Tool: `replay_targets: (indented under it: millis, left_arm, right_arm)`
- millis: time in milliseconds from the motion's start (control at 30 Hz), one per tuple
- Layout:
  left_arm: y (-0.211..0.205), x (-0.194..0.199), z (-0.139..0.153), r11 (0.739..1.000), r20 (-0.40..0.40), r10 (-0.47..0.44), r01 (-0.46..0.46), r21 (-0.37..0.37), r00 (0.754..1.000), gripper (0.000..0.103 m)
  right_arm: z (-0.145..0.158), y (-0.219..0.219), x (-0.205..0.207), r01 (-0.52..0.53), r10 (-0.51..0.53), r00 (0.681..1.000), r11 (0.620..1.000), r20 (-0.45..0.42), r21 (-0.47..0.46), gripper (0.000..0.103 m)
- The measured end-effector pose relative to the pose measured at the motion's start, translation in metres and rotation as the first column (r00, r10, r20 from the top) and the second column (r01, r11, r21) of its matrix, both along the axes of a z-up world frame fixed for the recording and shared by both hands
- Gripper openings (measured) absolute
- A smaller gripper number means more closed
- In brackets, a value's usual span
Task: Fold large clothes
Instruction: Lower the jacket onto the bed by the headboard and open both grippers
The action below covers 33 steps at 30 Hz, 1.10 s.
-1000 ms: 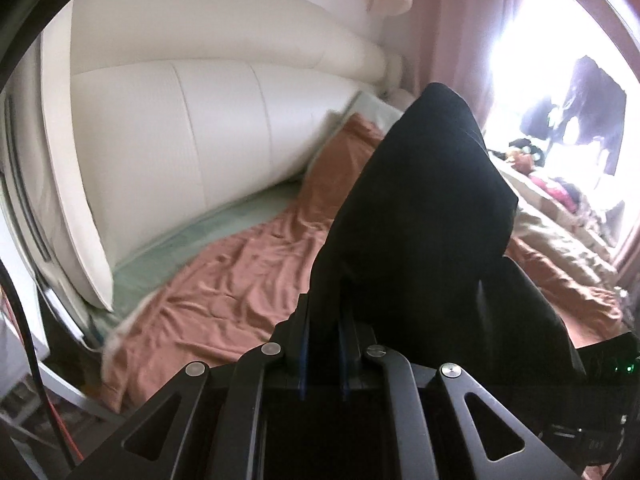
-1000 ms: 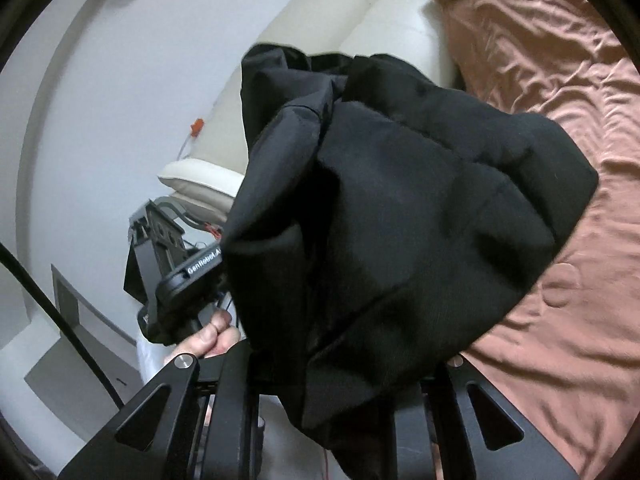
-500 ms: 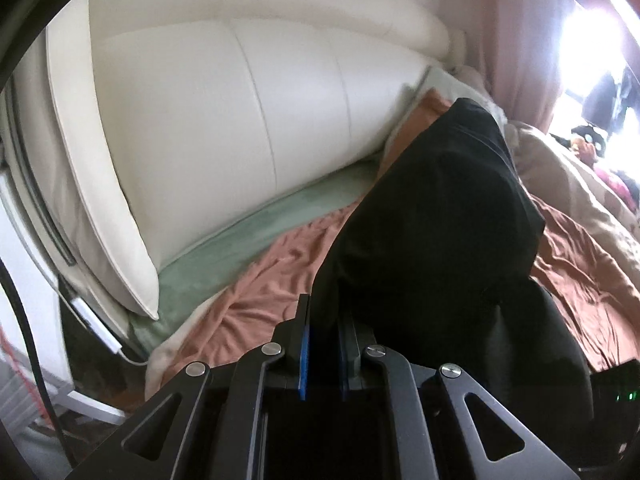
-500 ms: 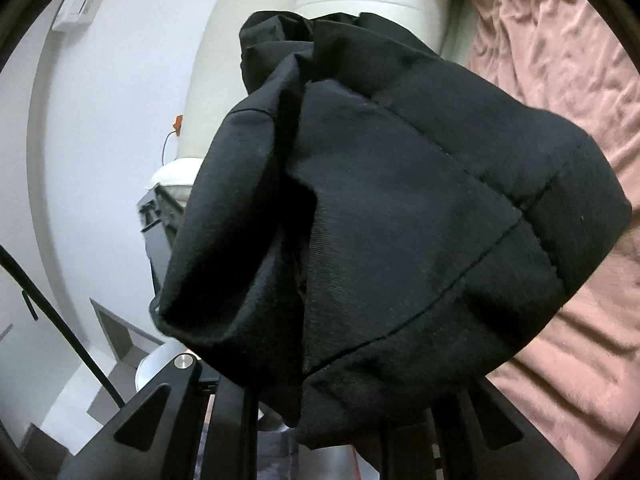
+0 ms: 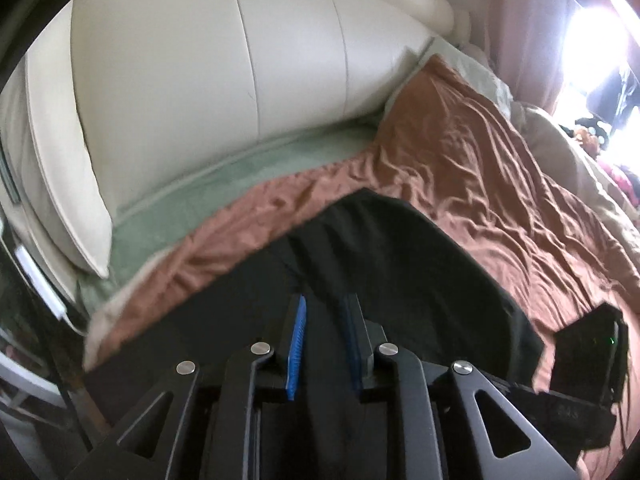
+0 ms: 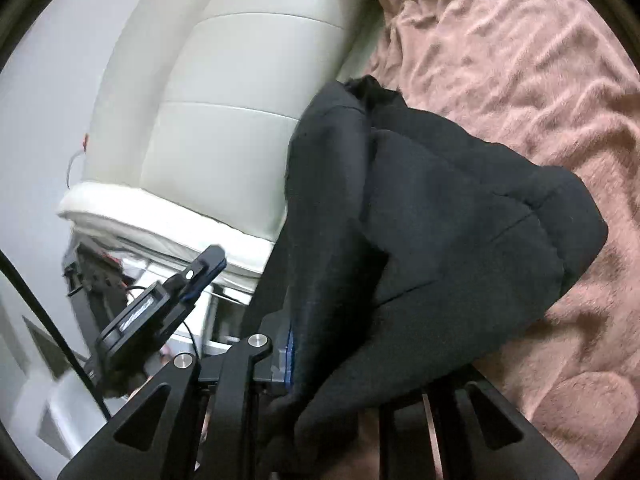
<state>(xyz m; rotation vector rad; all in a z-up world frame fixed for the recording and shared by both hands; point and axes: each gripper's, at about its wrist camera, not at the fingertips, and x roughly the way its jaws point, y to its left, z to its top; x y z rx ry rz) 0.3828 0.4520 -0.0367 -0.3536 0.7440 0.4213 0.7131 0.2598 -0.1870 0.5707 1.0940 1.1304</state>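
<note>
**Black garment laid on the bed, left grip loosening**

At the bottom of the left wrist view, the left gripper [image 5: 322,340] has just been opening; its blue pads [image 5: 297,344] stand apart around the black garment [image 5: 400,280], probably to release it onto the brown sheet [image 5: 460,168]. The right gripper [image 6: 352,352], angled gently downward, is clamped on bunched cloth. The cream headboard [image 5: 208,80] fills the upper left.

Open rust blanket [image 5: 480,184] lies clear beyond the black garment [image 5: 400,264]; the cream headboard [image 5: 208,80] walls off the far side
</note>
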Motion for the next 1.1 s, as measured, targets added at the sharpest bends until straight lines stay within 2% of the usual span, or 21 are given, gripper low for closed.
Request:
replay_targets:
  millis: [133, 267, 400, 567, 633, 733, 800, 867, 933, 1100]
  left_arm:
    - [-0.021, -0.021, -0.011, 0.999, 0.009, -0.006, 0.006, -0.051, 1.0, 0.02]
    - [-0.041, -0.039, -0.027, 0.996, -0.01, -0.022, 0.022, -0.086, 1.0, 0.02]
    - [-0.053, -0.065, -0.046, 0.991, -0.003, -0.005, 0.005, -0.13, 1.0, 0.02]
    - [-0.058, -0.085, -0.047, 0.989, 0.024, 0.015, -0.012, -0.147, 1.0, 0.022]
    - [-0.058, -0.091, -0.049, 0.985, 0.038, 0.03, -0.023, -0.172, 0.999, 0.023]
    - [-0.066, -0.095, -0.054, 0.986, 0.035, 0.033, -0.027, -0.163, 0.999, 0.023]
    - [-0.073, -0.102, -0.06, 0.986, 0.028, 0.033, -0.028, -0.164, 0.999, 0.023]
    - [-0.079, -0.109, -0.061, 0.987, 0.023, 0.028, -0.024, -0.157, 0.999, 0.023]
    - [-0.085, -0.114, -0.059, 0.99, 0.018, 0.024, -0.021, -0.141, 1.0, 0.023]
    - [-0.091, -0.124, -0.053, 0.982, 0.026, 0.041, -0.035, -0.188, 0.999, 0.024]
  right_arm:
    - [0.002, 0.004, 0.004, 0.017, -0.016, 1.0, 0.999, 0.008, -0.045, 0.014]
    - [0.016, 0.004, -0.006, 0.01, -0.007, 0.999, 0.994, 0.034, -0.108, 0.017]
    - [0.045, -0.002, -0.006, 0.036, -0.017, 0.993, 0.984, 0.115, -0.172, 0.026]
    - [0.072, -0.016, -0.01, 0.093, -0.064, 0.983, 0.981, 0.171, -0.169, 0.027]
    - [0.071, -0.023, -0.01, 0.119, -0.085, 0.976, 0.979, 0.2, -0.165, 0.027]
    - [0.053, -0.029, -0.004, 0.164, -0.103, 0.97, 0.946, 0.221, -0.279, 0.027]
    - [0.034, -0.036, 0.0, 0.184, -0.129, 0.975, 0.923, 0.179, -0.337, 0.028]
    - [0.025, -0.051, -0.001, 0.2, -0.162, 0.977, 0.925, 0.139, -0.323, 0.028]
    - [0.031, -0.063, -0.008, 0.22, -0.176, 0.971, 0.921, 0.159, -0.321, 0.032]
    - [0.06, -0.093, -0.037, 0.249, -0.18, 0.958, 0.908, 0.224, -0.336, 0.033]
